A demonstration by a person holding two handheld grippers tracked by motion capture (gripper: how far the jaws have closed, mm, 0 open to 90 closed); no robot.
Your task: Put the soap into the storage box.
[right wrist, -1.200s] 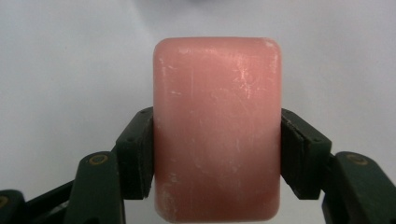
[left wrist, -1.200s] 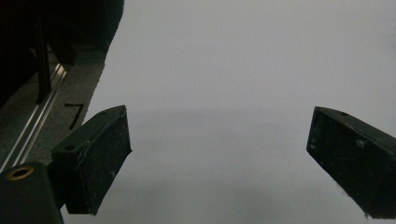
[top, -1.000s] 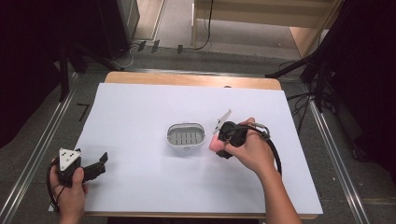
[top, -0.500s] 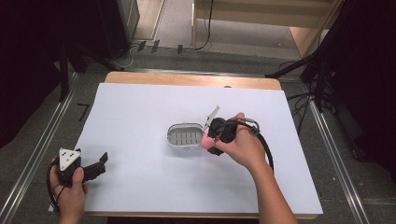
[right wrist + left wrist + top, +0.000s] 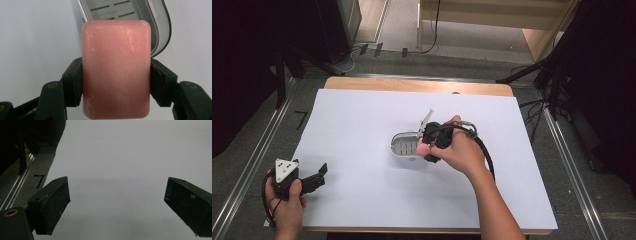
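A pink bar of soap point(image 5: 116, 68) is clamped between the two black jaws of my right gripper point(image 5: 116, 85). In the high view the right gripper point(image 5: 426, 148) holds the soap point(image 5: 423, 147) just over the right end of a grey slotted soap dish point(image 5: 404, 144) at the middle of the white table point(image 5: 362, 115). The dish point(image 5: 140, 15) lies just beyond the soap in the right gripper view. My left gripper point(image 5: 319, 175) rests near the table's front left corner, jaws wide apart with nothing between them; the left gripper view shows its open gripper point(image 5: 117, 207) over bare white surface.
A wooden strip point(image 5: 417, 86) runs along the table's far edge. Metal rails point(image 5: 259, 150) flank the table on both sides. Dark stands and cables point(image 5: 557, 85) crowd the floor at the right. A black cable point(image 5: 484, 150) trails from the right gripper.
My right gripper has carried the soap leftward, from beside the dish's right end to over that end. The left gripper has stayed put.
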